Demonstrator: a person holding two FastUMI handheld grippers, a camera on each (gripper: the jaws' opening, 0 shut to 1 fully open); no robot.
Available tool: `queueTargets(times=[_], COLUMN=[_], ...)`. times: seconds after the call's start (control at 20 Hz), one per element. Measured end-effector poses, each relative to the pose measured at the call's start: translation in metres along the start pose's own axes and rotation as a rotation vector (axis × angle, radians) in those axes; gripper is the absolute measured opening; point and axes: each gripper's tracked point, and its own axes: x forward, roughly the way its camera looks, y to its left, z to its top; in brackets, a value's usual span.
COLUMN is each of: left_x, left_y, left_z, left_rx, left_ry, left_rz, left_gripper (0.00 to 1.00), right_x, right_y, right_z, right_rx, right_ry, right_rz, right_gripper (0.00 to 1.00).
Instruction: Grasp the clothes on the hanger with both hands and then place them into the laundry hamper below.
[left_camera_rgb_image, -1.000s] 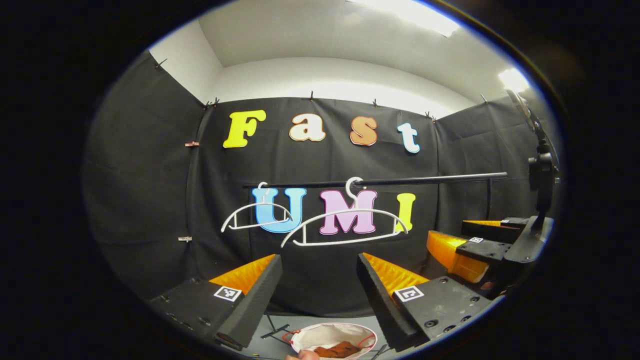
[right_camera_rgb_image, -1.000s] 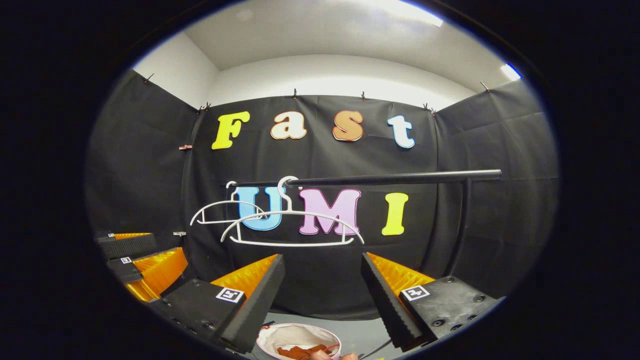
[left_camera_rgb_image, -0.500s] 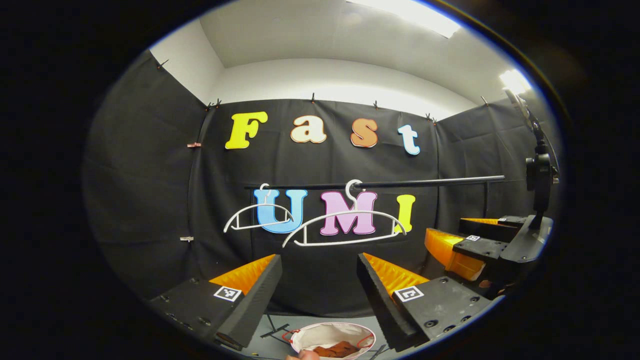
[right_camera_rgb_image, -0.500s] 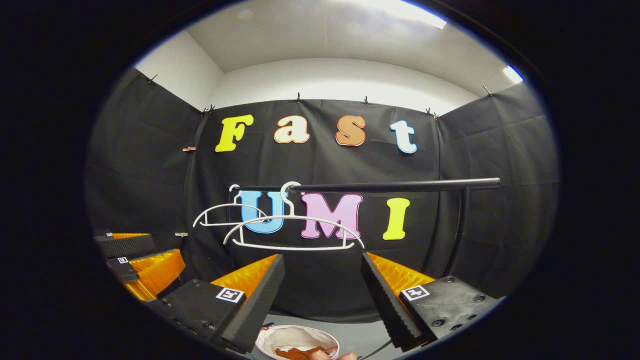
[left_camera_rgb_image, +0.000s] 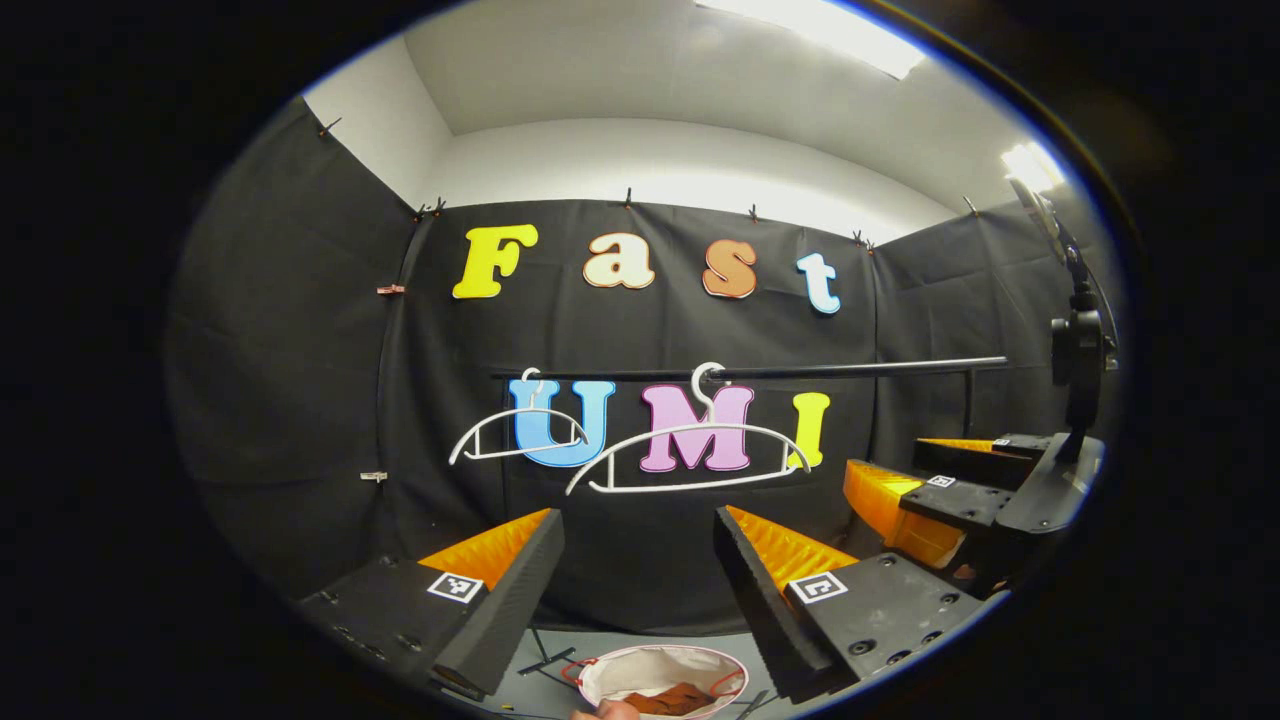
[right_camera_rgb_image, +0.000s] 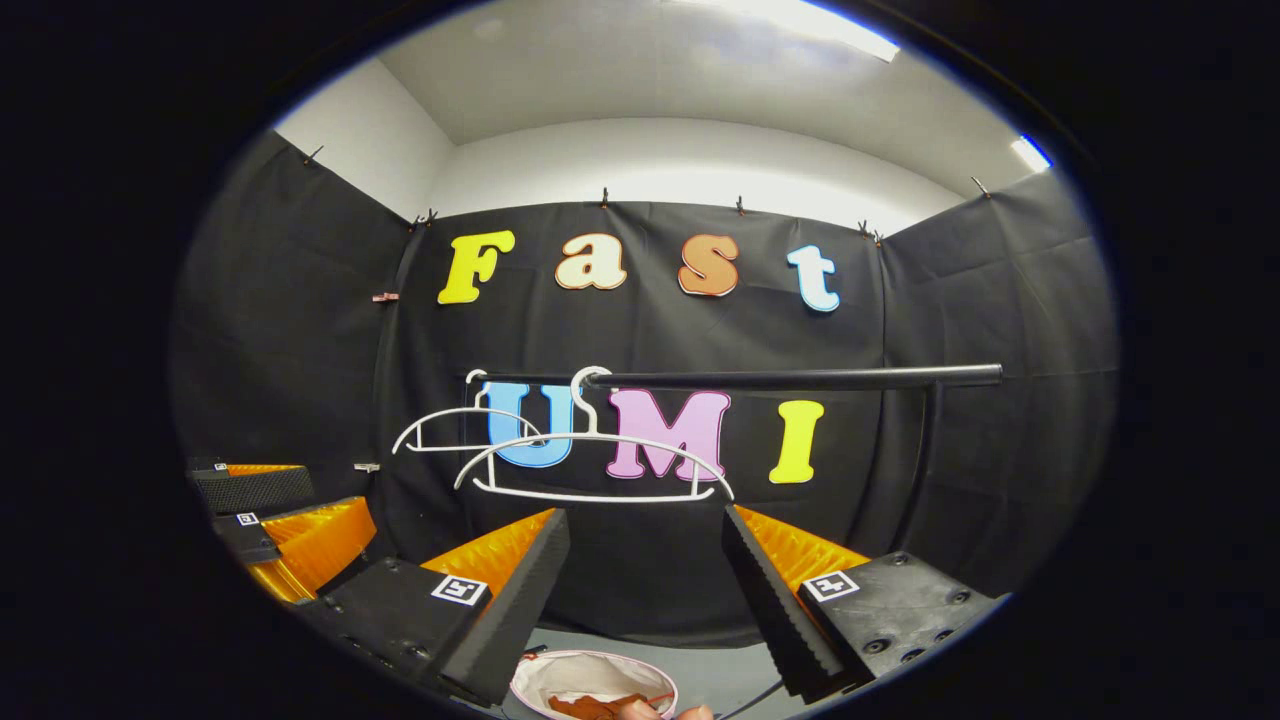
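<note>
Two bare white hangers (left_camera_rgb_image: 690, 455) (right_camera_rgb_image: 590, 465) hang from a black rail (left_camera_rgb_image: 850, 369) (right_camera_rgb_image: 790, 378) in front of the booth wall. Below, a round white laundry hamper (left_camera_rgb_image: 600, 675) (right_camera_rgb_image: 545, 675) stands on the floor with brown-red clothes (left_camera_rgb_image: 675, 698) (right_camera_rgb_image: 595, 707) inside it. My left gripper (left_camera_rgb_image: 638, 560) is open, high above the hamper, nothing between its fingers. My right gripper (right_camera_rgb_image: 645, 565) is open too and holds nothing. In the left gripper view the right gripper (left_camera_rgb_image: 925, 490) shows at the right; in the right gripper view the left gripper (right_camera_rgb_image: 270, 510) shows at the left.
A black camera stand (left_camera_rgb_image: 1075, 360) rises at the right in the left gripper view. The rail's upright post (right_camera_rgb_image: 925, 450) stands at the right. A bit of a hand (left_camera_rgb_image: 605, 711) shows by the hamper's near rim. Black stand legs (left_camera_rgb_image: 550, 660) lie on the grey floor.
Both views have tilted up slightly, so the rail and hangers sit a little lower in frame. The grippers stay open; the clothes remain in the hamper.
</note>
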Motion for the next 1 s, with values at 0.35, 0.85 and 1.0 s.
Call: queueTargets(times=[0.35,0.85,1.0], left_x=[-0.0034,-0.0073,-0.0059], left_y=[-0.003,-0.0066,-0.0069], left_z=[-0.002,0.0,-0.0002], left_rx=[0.008,0.011,0.007], left_ry=[0.008,0.005,0.004], left_rz=[-0.01,-0.008,-0.004], left_gripper=[0.95,0.95,0.95], right_x=[-0.0031,-0.0066,-0.0058], right_y=[-0.0004,-0.0013,-0.0037], right_z=[-0.0012,0.0043,0.0033], right_rx=[-0.001,-0.006,-0.007], right_ry=[0.002,-0.015,-0.013], right_rz=[-0.006,-0.011,-0.014], right_gripper=[0.98,0.98,0.98])
